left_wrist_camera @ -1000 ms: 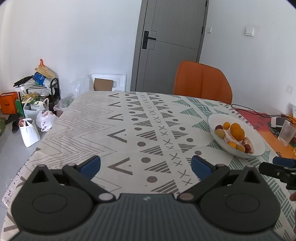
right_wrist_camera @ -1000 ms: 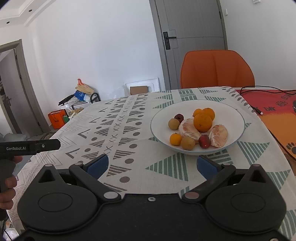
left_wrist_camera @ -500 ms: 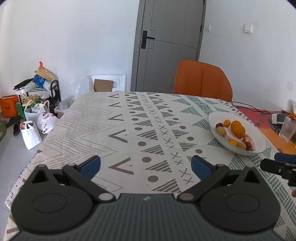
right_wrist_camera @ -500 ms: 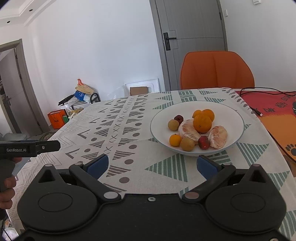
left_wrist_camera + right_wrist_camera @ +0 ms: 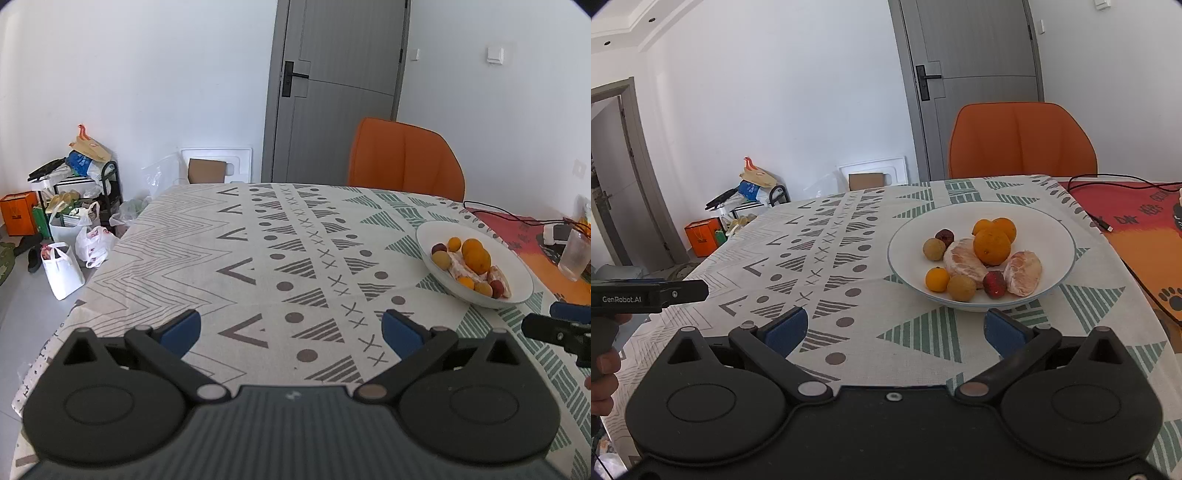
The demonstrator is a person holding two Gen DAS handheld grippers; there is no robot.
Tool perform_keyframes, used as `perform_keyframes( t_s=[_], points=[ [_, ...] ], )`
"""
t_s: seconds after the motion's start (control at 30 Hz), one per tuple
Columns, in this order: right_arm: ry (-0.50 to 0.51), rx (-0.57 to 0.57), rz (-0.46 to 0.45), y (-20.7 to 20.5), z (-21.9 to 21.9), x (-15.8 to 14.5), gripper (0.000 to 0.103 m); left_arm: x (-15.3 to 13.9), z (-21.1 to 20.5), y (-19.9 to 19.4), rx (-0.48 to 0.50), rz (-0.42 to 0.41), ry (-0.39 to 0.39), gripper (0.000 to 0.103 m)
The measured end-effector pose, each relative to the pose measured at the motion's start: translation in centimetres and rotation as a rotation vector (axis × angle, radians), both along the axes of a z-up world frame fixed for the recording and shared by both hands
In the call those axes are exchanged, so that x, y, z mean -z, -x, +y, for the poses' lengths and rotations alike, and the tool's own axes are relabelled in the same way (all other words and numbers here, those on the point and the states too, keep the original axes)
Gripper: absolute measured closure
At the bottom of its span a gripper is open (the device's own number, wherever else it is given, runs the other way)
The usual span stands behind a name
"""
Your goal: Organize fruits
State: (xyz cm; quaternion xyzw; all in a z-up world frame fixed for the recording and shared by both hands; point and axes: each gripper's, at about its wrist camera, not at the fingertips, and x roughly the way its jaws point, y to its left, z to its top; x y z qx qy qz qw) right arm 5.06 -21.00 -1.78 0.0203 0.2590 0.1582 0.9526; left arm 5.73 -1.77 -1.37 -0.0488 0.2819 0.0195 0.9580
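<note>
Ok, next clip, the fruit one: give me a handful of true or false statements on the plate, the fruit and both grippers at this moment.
1. All the fruit lies in the white plate. True.
2. The right gripper is shut on an orange. False: it is open, holds nothing, and sits short of the plate.
3. The left gripper is open over bare tablecloth. True.
4. The big orange rests on top of other fruit. True.
5. The plate holds only oranges. False: peeled citrus segments, red fruits and brownish round ones lie there too.
6. The orange chair stands empty. True.

bare tablecloth [image 5: 849, 236] left of the fruit plate [image 5: 908, 236].
</note>
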Motion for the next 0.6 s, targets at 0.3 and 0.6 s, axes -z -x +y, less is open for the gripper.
perform_keyframes(
  t_s=[0.3,0.6],
  points=[
    [0.006,-0.001,-0.001,0.03,0.12,0.00,0.000,0.20,0.37,0.04,-0.002,0.001,-0.002,0.000],
    [-0.003,-0.007,0.000,0.04,0.42,-0.22,0.000,0.04,0.35,0.18,0.004,-0.001,0.000,0.000]
  ],
)
